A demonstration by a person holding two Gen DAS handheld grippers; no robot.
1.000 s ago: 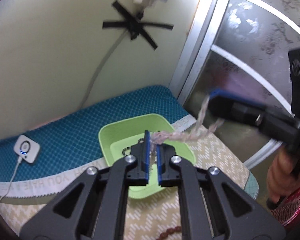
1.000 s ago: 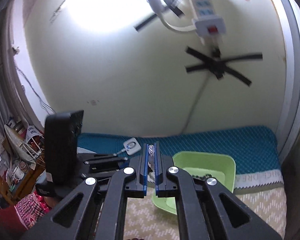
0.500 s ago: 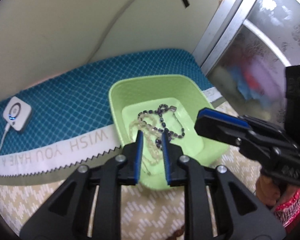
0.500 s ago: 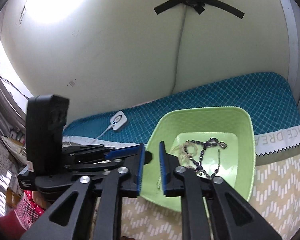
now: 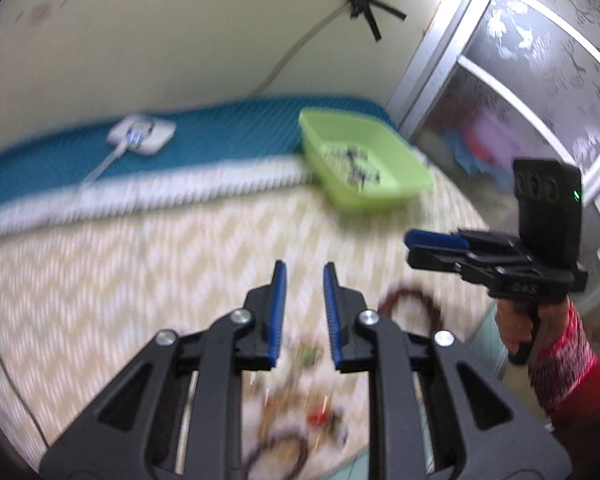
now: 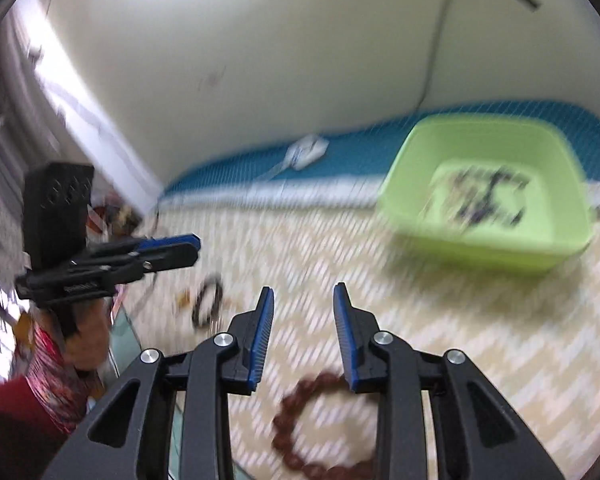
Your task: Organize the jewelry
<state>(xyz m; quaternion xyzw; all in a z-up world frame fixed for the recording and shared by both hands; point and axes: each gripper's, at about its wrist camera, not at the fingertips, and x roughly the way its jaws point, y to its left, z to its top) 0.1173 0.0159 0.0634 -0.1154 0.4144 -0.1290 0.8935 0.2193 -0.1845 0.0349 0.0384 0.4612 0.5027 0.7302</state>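
Observation:
A green tray (image 5: 404, 184) stands on the far side of the table with dark and pale bead strings (image 5: 352, 164) in it; it also shows in the right wrist view (image 6: 496, 248). My left gripper (image 5: 303, 276) is open and empty above a blurred heap of small jewelry (image 5: 300, 412). My right gripper (image 6: 303, 294) is open and empty above a brown bead bracelet (image 6: 320, 424), which also shows in the left wrist view (image 5: 410, 306). A dark ring of beads (image 6: 207, 304) lies to the left.
A cream zigzag cloth (image 5: 140, 280) covers the table, with a teal cloth (image 5: 220, 136) along the wall. A white device with a cable (image 5: 142, 136) lies on the teal cloth. A glass door (image 5: 520, 80) stands at the right.
Both grippers opened wider and pulled back from the green tray toward the near side of the table. The pale bead string now lies in the tray. Both views are motion blurred.

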